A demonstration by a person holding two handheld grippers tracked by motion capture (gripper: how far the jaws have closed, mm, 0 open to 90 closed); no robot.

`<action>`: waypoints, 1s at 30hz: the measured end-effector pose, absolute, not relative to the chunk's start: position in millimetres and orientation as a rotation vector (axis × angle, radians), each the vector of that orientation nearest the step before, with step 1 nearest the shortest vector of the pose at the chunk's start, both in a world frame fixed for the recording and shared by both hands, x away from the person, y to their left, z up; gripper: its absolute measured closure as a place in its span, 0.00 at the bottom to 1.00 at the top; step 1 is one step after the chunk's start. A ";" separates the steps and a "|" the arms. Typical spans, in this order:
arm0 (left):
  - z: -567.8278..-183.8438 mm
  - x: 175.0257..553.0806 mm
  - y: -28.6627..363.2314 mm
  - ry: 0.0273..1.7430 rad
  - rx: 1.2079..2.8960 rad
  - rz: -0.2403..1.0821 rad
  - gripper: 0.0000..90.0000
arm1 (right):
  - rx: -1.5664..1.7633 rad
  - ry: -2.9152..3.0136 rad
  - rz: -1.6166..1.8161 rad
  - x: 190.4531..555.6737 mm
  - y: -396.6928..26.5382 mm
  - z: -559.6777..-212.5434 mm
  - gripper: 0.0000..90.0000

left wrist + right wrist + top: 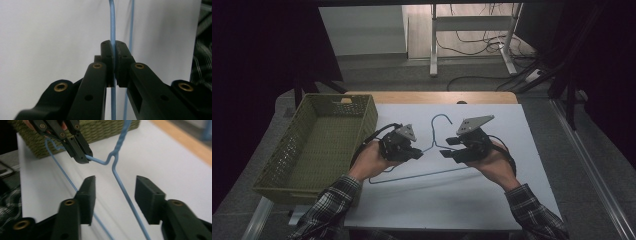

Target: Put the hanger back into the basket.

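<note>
Left hand-held gripper [115,63] clamps hanger [112,25].

r gripper [115,197] jaws apart round blue wire hanger [117,176]; l gripper [83,157] pinching it.

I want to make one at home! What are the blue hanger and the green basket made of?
The hanger looks like thin metal wire with a smooth blue coating: its neck is twisted like wire. The basket looks like woven plastic or wicker, matte olive green, with little holes in its walls; which of the two is hard to tell.
</note>
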State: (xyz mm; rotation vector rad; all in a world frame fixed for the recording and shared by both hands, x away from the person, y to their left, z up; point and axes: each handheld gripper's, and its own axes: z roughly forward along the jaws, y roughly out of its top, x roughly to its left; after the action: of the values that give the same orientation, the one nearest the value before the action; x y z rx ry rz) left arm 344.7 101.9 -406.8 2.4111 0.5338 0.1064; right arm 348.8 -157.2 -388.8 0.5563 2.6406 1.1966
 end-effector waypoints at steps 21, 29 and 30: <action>-346.0 347.4 147.4 0.830 2.243 0.200 0.97 | 0.872 2.462 1.397 312.8 -228.0 -398.8 0.13; -329.6 343.9 180.9 0.907 2.190 0.297 0.97 | 0.917 2.453 1.383 302.7 -241.9 -408.5 0.11; -329.0 343.3 186.6 0.917 2.187 0.302 0.97 | 0.924 2.458 1.381 302.0 -243.0 -410.0 0.10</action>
State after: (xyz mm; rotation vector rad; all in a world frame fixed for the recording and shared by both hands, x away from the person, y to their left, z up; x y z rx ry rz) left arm 343.3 186.6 -329.0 2.1868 0.9174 0.3020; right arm 302.0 -243.0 -410.0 0.9242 2.4578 1.3810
